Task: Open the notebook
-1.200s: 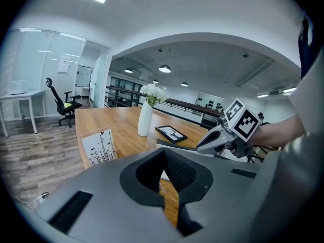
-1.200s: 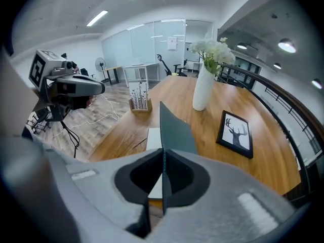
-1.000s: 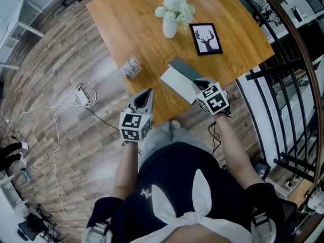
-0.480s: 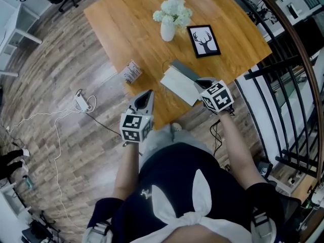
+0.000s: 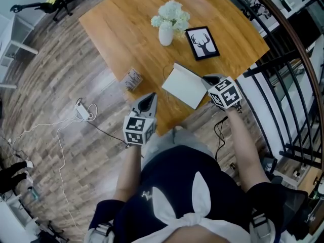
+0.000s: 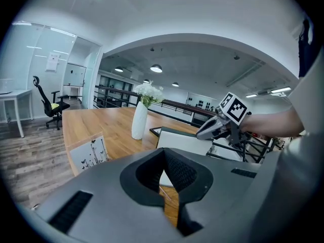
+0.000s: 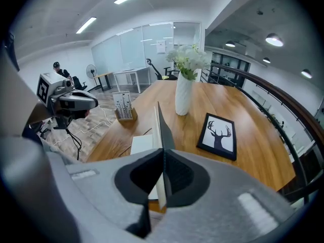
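The notebook [image 5: 185, 85] lies near the front edge of the wooden table [image 5: 126, 29]. Its dark cover stands raised, showing a white inner side. My right gripper [image 5: 206, 79] is shut on the cover's outer edge. In the right gripper view the cover [image 7: 161, 128] runs edge-on between the pads of the right gripper [image 7: 163, 173], above the white page [image 7: 142, 145]. My left gripper [image 5: 151, 98] hovers at the table's front left corner, shut and empty, apart from the notebook. From the left gripper view the notebook [image 6: 185, 143] and the right gripper [image 6: 212, 129] appear ahead.
A white vase of flowers [image 5: 167, 27] and a framed deer picture [image 5: 202, 42] stand behind the notebook. A small card stand [image 5: 132, 79] sits at the table's left edge. A power strip with cable [image 5: 81, 108] lies on the floor; a railing [image 5: 283, 95] runs along the right.
The right gripper has moved right and slightly up, swinging the notebook cover from a low tilt to nearly upright. The left gripper has barely moved.
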